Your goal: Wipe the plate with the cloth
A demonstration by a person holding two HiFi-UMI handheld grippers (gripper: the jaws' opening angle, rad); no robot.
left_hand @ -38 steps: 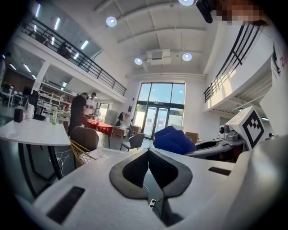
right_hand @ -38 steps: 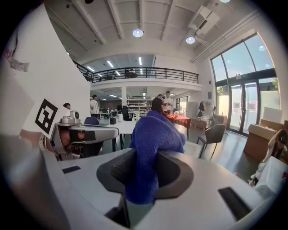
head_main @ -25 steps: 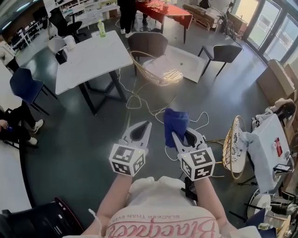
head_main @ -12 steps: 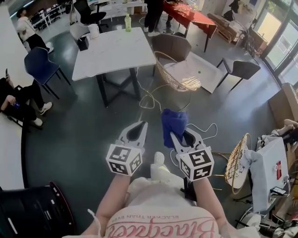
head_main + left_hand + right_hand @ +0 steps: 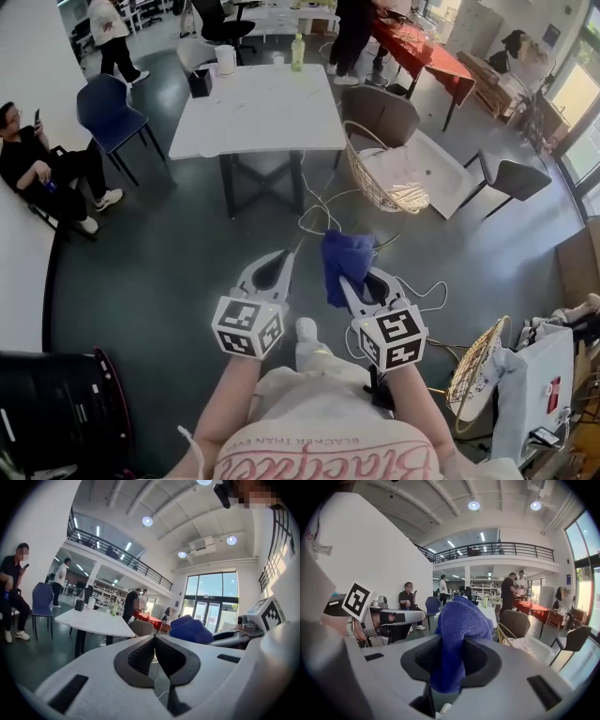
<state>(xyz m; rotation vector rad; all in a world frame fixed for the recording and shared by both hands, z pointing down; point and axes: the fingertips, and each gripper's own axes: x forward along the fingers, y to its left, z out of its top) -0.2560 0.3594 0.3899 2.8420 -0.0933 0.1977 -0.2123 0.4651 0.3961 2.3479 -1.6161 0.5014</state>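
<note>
My right gripper (image 5: 343,274) is shut on a blue cloth (image 5: 346,260), which bunches up above its jaws. In the right gripper view the cloth (image 5: 458,625) hangs pinched between the two dark pads. My left gripper (image 5: 287,255) is held beside it, a little to the left, shut with nothing in it; in the left gripper view its pads (image 5: 143,654) meet at the tips. Both are held in the air above a dark floor. No plate shows in any view.
A white table (image 5: 258,108) with a green bottle (image 5: 297,52) and a jug stands ahead. A wicker basket chair (image 5: 380,183) and loose cables (image 5: 319,220) are right of it. One person sits at the left (image 5: 37,169), others stand behind the table. A black bin (image 5: 56,412) is at lower left.
The head view has swung, so the white table and the basket chair now sit nearer the middle. Both grippers moved along together, still side by side, with the cloth still held.
</note>
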